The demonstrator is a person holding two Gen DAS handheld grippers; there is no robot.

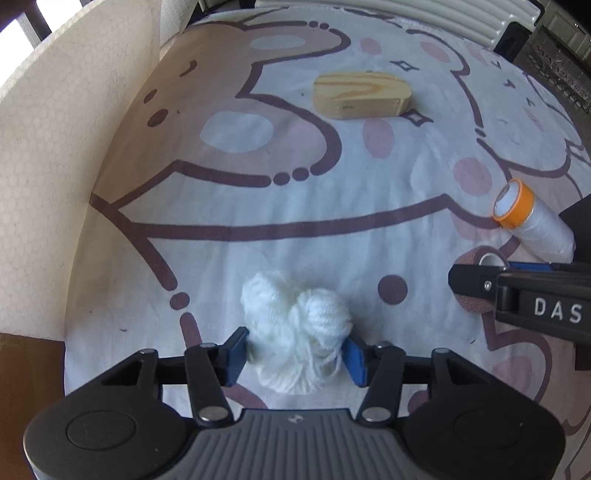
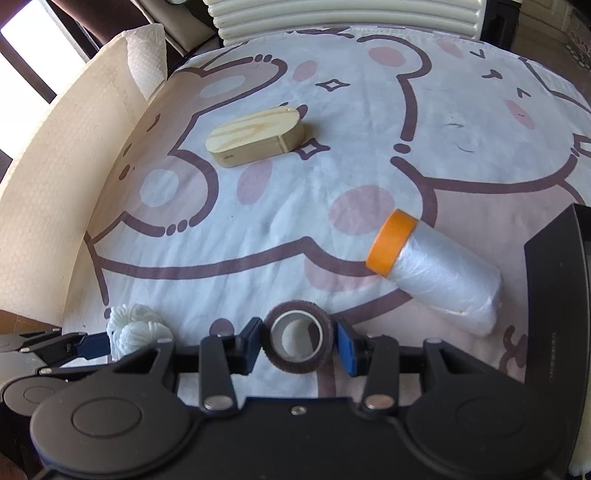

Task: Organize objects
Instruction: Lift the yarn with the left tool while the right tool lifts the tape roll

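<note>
A white cloth printed with cartoon bears in brown outline and pink patches covers the surface, and the things to be sorted lie spread over it. The left gripper points steeply down over a fluffy white ball of yarn, which sits on the cloth at the near edge. Its blue pads stand on either side of the yarn, the jaws closed in against its soft flanks, with loose strands trailing by the right pad.

Just to the right, the right gripper points down as well. Its jaws are clamped on a small brown roll of tape with a pale inner core, which stands on edge with its hole facing the camera, one blue pad pressed against each side. From the left wrist view the same brown roll peeks out behind the black finger of the right gripper.

Beyond and right of the brown roll lies a long roll of clear plastic film capped with an orange tape band, on its side, orange end aimed towards the middle of the cloth. Well apart, farther back on the cloth, rests an oval pale wooden box with a visible grain, lying flat. A cream honeycomb-textured wall curves along the left edge of the surface, and a ribbed white panel stands at the far edge.
</note>
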